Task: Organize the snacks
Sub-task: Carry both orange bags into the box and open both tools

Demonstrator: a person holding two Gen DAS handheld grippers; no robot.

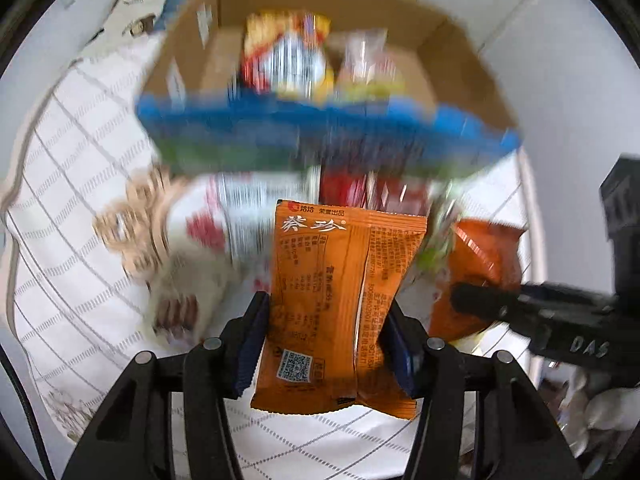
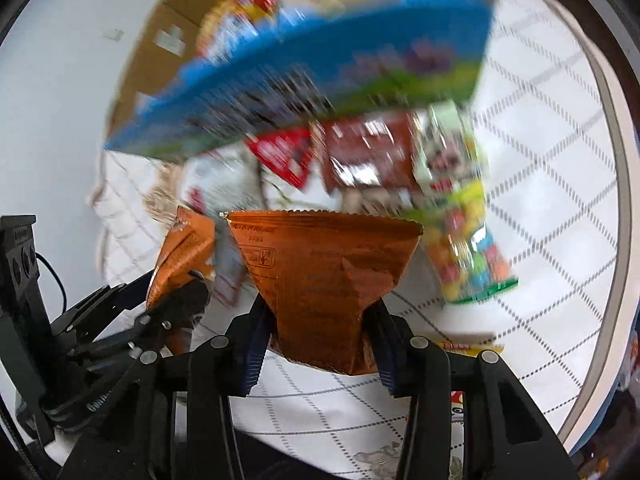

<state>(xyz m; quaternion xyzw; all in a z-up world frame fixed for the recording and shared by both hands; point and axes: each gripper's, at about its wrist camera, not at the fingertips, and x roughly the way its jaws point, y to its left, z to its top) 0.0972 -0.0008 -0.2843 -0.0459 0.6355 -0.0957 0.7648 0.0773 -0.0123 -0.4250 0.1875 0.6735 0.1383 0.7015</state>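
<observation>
My left gripper (image 1: 326, 320) is shut on an orange snack packet (image 1: 340, 280) with printed text, held above the white grid tablecloth (image 1: 80, 184). My right gripper (image 2: 320, 320) is shut on a copper-brown foil packet (image 2: 324, 272); it shows at the right of the left wrist view (image 1: 480, 272). The left gripper with its orange packet (image 2: 184, 252) shows at the left of the right wrist view. A cardboard box (image 1: 452, 52) with several snacks inside stands ahead. A large blue and green bag (image 1: 320, 136) lies blurred in front of the box.
Loose snacks lie on the cloth: a red packet (image 2: 284, 152), a brown packet (image 2: 368, 152), a bag of colourful candies (image 2: 468, 248) and a white packet (image 1: 208, 232). The round table's edge (image 2: 616, 160) curves at the right.
</observation>
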